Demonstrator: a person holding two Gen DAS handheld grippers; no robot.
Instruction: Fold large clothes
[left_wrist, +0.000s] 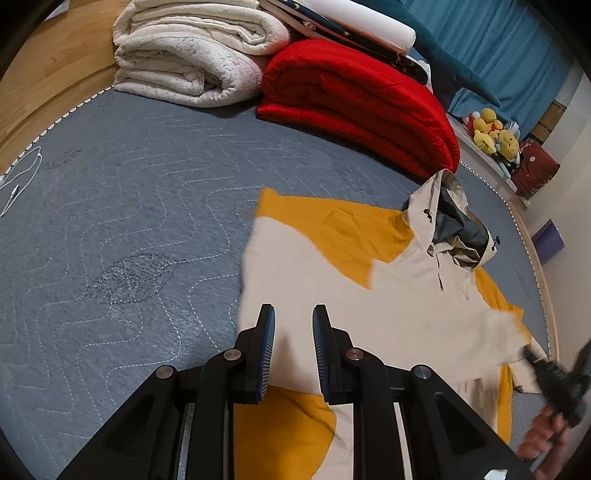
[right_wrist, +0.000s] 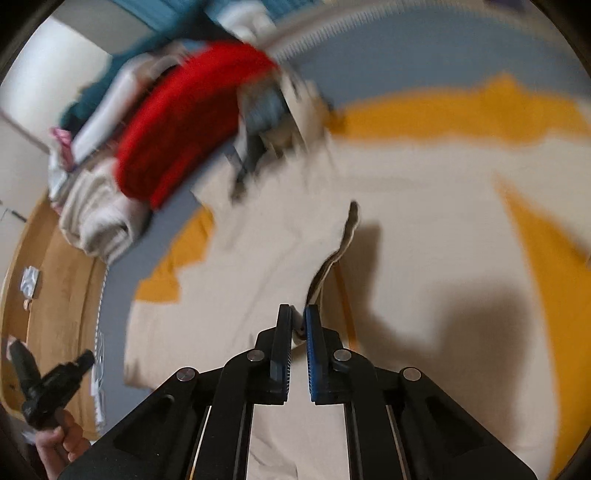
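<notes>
A cream and yellow hooded jacket (left_wrist: 369, 295) lies spread on a grey quilted mattress (left_wrist: 129, 184), its hood (left_wrist: 454, 229) towards the red blanket. My left gripper (left_wrist: 293, 310) hovers over the jacket's left part, its jaws apart, the cloth showing beyond the gap. In the right wrist view, which is blurred, my right gripper (right_wrist: 298, 310) is shut on a raised fold of the cream jacket (right_wrist: 424, 240); the pinched ridge runs up and away from the fingertips. A hand (left_wrist: 543, 432) holds that gripper at the jacket's right hem.
A folded red blanket (left_wrist: 362, 110) and a folded white blanket (left_wrist: 184, 62) lie at the head of the mattress. Plush toys (left_wrist: 491, 133) sit on a shelf beyond the right edge. A white cable (left_wrist: 22, 181) trails at the left edge by the wooden frame (left_wrist: 48, 66).
</notes>
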